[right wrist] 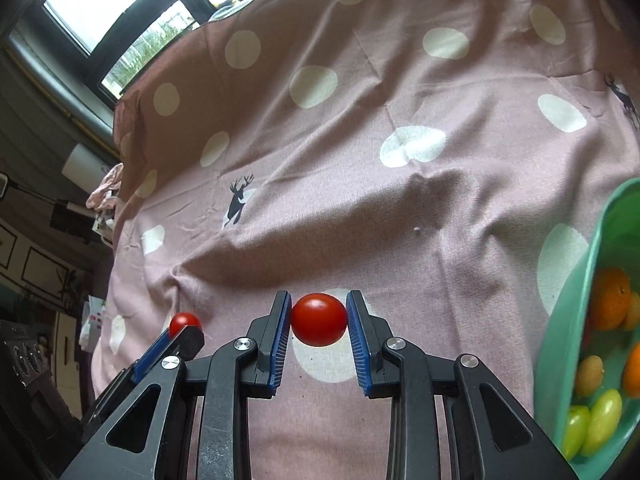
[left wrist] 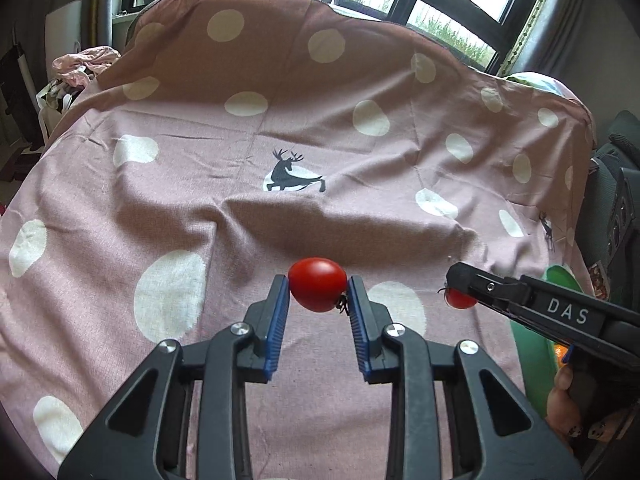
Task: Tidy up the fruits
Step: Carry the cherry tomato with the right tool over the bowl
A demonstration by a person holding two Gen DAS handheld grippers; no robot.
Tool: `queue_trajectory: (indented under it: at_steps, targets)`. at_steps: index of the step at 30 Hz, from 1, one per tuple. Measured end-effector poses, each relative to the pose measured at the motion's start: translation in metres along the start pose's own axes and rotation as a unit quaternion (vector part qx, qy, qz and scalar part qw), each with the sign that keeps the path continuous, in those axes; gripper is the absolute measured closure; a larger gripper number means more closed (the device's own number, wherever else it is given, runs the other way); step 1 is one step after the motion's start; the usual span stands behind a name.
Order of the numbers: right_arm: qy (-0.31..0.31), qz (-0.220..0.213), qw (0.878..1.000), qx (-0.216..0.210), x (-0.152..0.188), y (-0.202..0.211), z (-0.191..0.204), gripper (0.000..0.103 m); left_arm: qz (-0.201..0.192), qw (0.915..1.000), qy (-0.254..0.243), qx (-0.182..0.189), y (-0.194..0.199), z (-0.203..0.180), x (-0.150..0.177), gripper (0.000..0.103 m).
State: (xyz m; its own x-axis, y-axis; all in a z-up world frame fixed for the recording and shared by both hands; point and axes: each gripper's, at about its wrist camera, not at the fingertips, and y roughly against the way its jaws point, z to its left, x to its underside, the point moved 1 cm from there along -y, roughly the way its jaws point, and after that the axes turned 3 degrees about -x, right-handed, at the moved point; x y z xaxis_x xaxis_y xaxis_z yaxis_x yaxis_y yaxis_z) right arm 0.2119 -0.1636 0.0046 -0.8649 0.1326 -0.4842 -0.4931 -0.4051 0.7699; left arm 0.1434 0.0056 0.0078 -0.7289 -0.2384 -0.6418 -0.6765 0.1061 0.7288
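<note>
Green bowl (right wrist: 576, 312) cut off by right edge of right wrist view, its far fruits blurred. Second red tomato (left wrist: 460, 300) half hidden behind right tool (left wrist: 464, 284) in left wrist view.

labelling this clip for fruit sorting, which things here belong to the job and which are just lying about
Job:
- red tomato in left gripper
- red tomato in right gripper
- green bowl of fruit

Lying about:
- dotted pink cloth
- crumpled pink fabric
</note>
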Motion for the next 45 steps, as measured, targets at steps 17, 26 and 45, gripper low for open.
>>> queue_trajectory:
  at_steps: [17,26,45]
  targets:
    - [-0.01,-0.131,0.991,0.035,0.041,0.128,-0.027,0.073,-0.093,0.9899,-0.078,0.073,0.109,-0.07,0.021,0.074]
    - [-0.041,-0.207,0.973,0.099,0.045,0.183,-0.068,0.073,-0.095,0.9829,-0.106,0.117,0.112,-0.123,0.03,0.073]
    - [-0.131,-0.195,0.965,0.114,0.045,0.193,-0.158,0.073,0.021,0.9721,-0.142,0.186,0.035,-0.223,0.055,0.073]
